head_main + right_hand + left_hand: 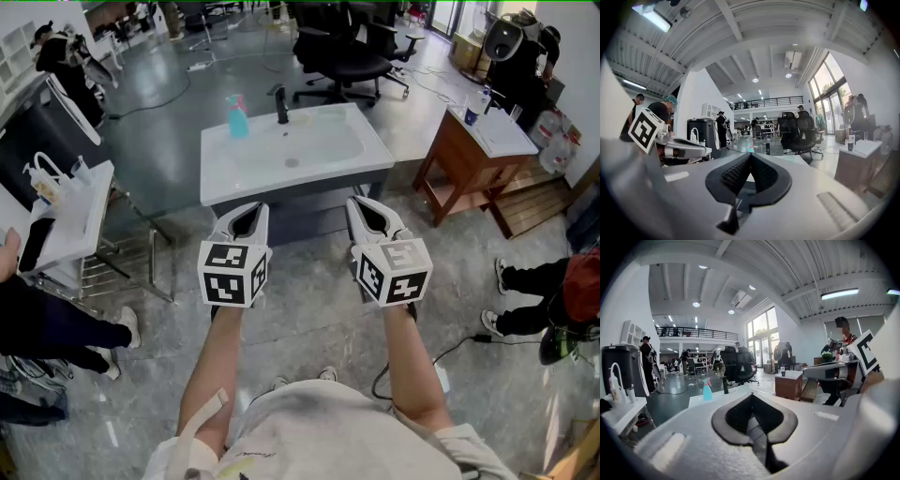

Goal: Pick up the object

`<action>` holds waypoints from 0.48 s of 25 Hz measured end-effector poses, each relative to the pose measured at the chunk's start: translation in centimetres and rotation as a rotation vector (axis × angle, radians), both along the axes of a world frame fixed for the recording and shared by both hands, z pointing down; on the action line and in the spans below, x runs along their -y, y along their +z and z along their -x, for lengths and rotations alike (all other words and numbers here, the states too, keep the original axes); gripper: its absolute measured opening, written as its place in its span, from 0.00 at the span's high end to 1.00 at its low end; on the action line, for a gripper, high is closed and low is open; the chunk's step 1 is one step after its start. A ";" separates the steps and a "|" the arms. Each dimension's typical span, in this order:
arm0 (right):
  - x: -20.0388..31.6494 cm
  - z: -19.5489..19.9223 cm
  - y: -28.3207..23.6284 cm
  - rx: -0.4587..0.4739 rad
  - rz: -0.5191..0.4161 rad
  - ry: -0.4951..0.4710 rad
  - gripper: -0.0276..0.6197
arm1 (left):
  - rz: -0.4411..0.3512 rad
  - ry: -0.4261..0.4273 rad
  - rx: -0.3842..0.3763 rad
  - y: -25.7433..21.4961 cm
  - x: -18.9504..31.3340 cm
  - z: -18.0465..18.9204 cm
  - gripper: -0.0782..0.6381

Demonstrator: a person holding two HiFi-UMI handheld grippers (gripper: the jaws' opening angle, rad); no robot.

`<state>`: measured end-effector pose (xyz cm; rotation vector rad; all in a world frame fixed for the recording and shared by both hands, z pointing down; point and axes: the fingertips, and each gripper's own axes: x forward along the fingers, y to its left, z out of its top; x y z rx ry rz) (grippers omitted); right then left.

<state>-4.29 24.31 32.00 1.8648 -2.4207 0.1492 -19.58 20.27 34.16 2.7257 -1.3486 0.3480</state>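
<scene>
In the head view I have both tongs side by side, low and short of the counter (225, 186). The left tongs (248, 210) and the right tongs (367, 204) both aim toward 12 o'clock, neither touching the counter. The blue spray bottle (236, 116) stands upright at the counter's far left corner, at about 11 o'clock from the basin (295, 150) and well apart from both tongs. The black faucet (280, 103) stands near it on its 3 o'clock side. An office chair (347, 56) sits behind the counter at 12 o'clock, and a wooden side table (469, 159) stands at 2 o'clock.

In the left gripper view, the left tongs' tips meet, pressed together with nothing between them. The bottle shows at 11 o'clock above the tips, with the faucet just to its right.

In the right gripper view, the right tongs are fully closed too, ribbed pads meeting at the tips and holding nothing. Only the bottle's top peeks over the tips at 12 o'clock, and the faucet is at 1 o'clock.
</scene>
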 end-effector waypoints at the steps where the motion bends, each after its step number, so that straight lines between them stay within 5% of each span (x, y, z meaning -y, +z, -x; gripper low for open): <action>1: 0.1 -0.2 -0.1 0.005 -0.010 0.003 0.96 | 0.001 0.002 0.000 0.1 0.1 -0.2 0.90; 12: 1.5 -3.7 0.9 0.008 -0.018 -0.004 0.95 | 0.018 0.015 0.001 1.1 1.7 -4.8 0.89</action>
